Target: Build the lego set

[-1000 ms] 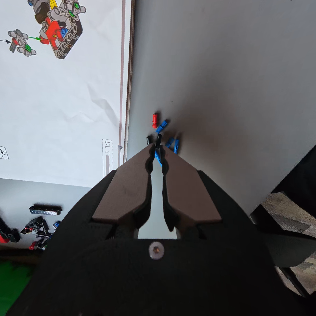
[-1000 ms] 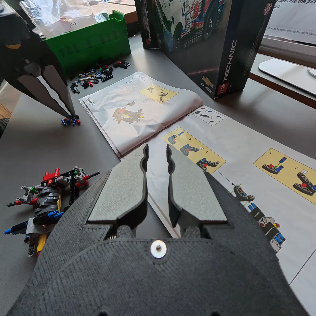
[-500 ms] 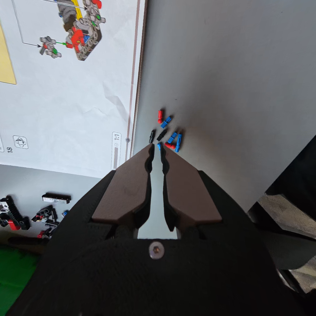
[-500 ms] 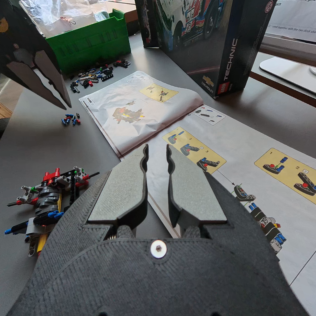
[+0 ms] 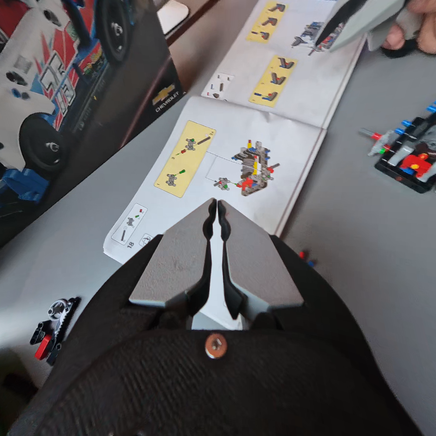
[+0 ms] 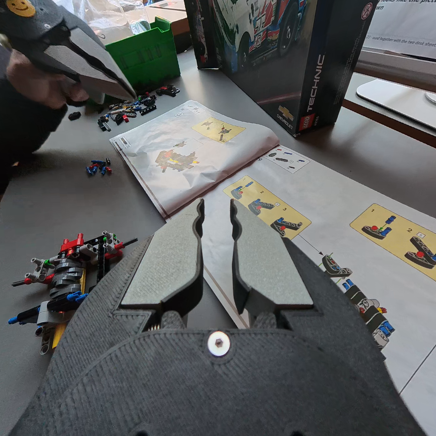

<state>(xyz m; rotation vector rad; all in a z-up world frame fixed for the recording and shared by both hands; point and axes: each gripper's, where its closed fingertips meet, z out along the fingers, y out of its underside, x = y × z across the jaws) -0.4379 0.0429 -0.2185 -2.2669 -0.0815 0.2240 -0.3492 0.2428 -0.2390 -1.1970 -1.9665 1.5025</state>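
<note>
Left claw [image 5: 216,202] hangs clenched and empty over the instruction booklet [image 5: 236,146]. Right claw [image 6: 216,204] sits released, the half-built model [image 6: 68,266] at its nine o'clock on the bench [image 6: 59,205].

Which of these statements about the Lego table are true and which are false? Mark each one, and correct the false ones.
1. The left gripper is wide open. False: its tips nearly meet, with nothing visible between them.
2. The right gripper is open and empty. True.
3. The instruction booklet lies open on the table. True.
4. The green bin stands on the booklet. False: it stands on the table behind the loose parts.
</note>
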